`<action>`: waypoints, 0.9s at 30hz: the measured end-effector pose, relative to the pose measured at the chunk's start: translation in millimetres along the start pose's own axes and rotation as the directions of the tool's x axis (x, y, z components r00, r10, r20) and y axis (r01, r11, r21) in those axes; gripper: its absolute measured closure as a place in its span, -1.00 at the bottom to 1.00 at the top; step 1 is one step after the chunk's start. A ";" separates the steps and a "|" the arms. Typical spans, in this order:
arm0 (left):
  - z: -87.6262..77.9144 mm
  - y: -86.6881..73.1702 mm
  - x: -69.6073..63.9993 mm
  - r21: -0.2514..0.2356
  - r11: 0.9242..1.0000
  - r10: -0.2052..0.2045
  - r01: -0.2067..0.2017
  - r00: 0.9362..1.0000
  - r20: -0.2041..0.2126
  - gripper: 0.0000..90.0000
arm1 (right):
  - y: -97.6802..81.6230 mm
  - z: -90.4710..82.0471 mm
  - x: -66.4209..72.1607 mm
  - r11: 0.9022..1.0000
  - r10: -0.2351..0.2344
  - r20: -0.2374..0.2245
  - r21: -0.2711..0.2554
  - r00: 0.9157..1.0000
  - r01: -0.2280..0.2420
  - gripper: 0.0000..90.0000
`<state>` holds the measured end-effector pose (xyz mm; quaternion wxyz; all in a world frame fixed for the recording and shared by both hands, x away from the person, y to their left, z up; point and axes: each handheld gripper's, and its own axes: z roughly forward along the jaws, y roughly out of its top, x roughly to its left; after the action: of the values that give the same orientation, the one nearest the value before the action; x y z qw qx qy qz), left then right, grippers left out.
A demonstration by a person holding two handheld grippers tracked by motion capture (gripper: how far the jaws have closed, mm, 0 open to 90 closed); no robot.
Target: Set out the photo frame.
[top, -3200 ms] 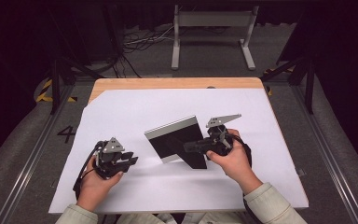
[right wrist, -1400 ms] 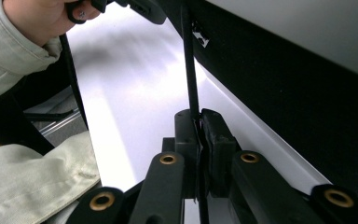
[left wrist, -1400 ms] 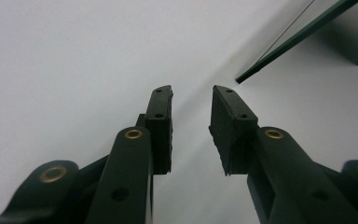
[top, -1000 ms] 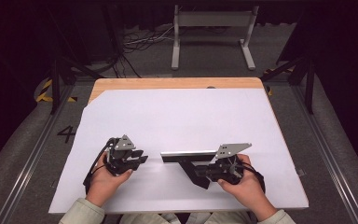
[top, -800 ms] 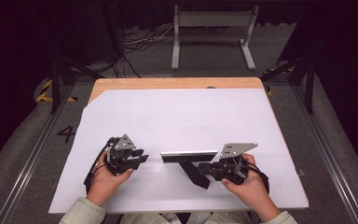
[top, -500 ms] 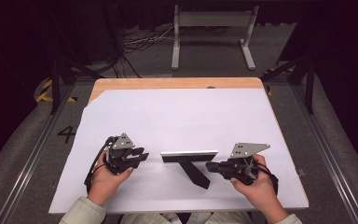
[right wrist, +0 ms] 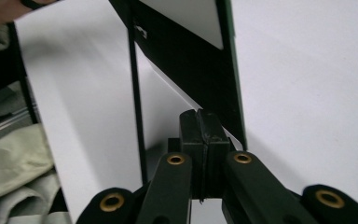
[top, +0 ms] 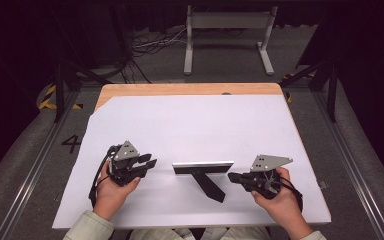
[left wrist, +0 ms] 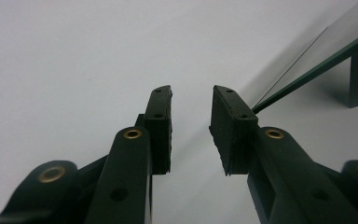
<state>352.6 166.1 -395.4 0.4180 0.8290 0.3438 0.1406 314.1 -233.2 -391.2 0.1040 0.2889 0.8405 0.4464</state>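
Observation:
A small photo frame (top: 203,167) with a black back stands on its black prop leg (top: 209,186) near the front middle of the white table top. My right gripper (top: 231,177) lies just right of it, jaws shut with nothing between them, apart from the frame. The right gripper view looks along the shut jaws (right wrist: 199,116) at the frame's black back (right wrist: 186,60). My left gripper (top: 150,164) rests to the frame's left, open and empty. In the left gripper view the parted jaws (left wrist: 191,105) point past the frame's edge (left wrist: 317,70).
The white sheet (top: 190,125) covers a wooden table whose bare edge (top: 180,89) shows at the back. A metal stand (top: 227,30) and cables lie on the floor beyond. A pale sleeve (right wrist: 9,163) is at the table's front edge.
The right gripper held the tilted frame, set it upright on its leg, let go, drew off to the right and shut. The left gripper has stayed where it was over the last second.

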 end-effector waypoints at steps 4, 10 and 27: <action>-1.3 0.0 0.7 -0.006 1.000 0.000 0.000 1.000 -0.002 0.54 | -3.8 5.5 -3.0 0.999 -0.016 0.029 0.030 0.999 0.015 1.00; 0.1 -0.4 0.5 -0.003 1.000 -0.007 0.007 1.000 -0.010 0.52 | -10.4 18.1 -7.7 0.996 -0.026 0.060 0.091 0.998 0.021 1.00; -0.7 -1.5 1.4 -0.001 1.000 0.000 0.000 1.000 -0.018 0.52 | -16.6 46.9 -18.4 0.987 0.023 0.073 0.160 0.997 -0.035 1.00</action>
<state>352.5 168.1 -396.2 0.4154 0.8276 0.3472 0.1482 342.8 -218.7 -433.3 0.1036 0.3243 0.8653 0.3679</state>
